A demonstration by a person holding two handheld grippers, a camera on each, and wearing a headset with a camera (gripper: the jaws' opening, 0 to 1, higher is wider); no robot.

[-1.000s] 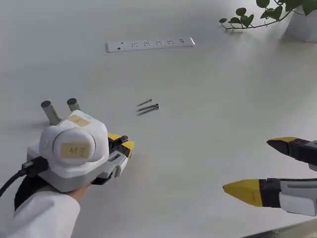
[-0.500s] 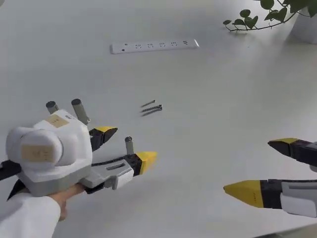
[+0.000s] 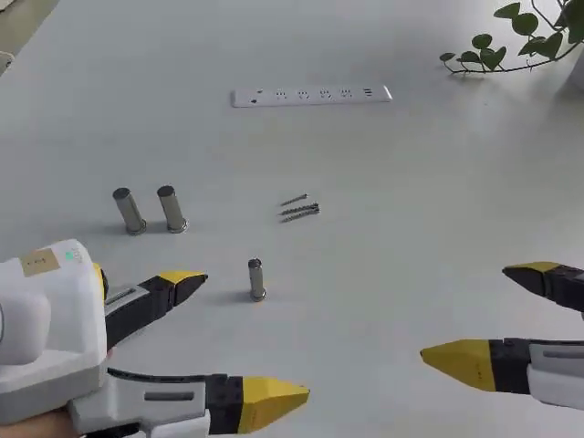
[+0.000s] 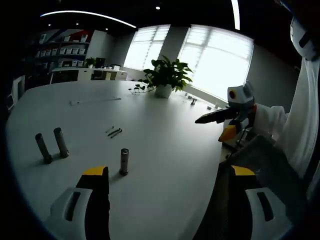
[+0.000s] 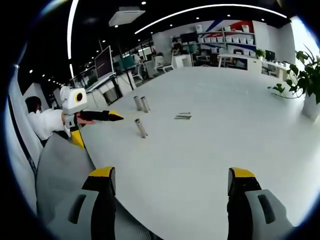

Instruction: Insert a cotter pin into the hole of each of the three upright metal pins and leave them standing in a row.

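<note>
Left gripper [image 3: 246,336] wide apart and empty, right gripper [image 3: 470,311] likewise, one pin [image 3: 256,279] upright just beyond the left jaws, two more pins [image 3: 172,209] upright side by side, cotter pins [image 3: 299,209] loose on the table [image 3: 438,182].

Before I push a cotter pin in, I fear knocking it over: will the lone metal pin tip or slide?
The lone metal pin is tall and narrow, so a push up high would probably tip it. The table looks smooth, so it may slide. Round, it would likely roll once down.
</note>
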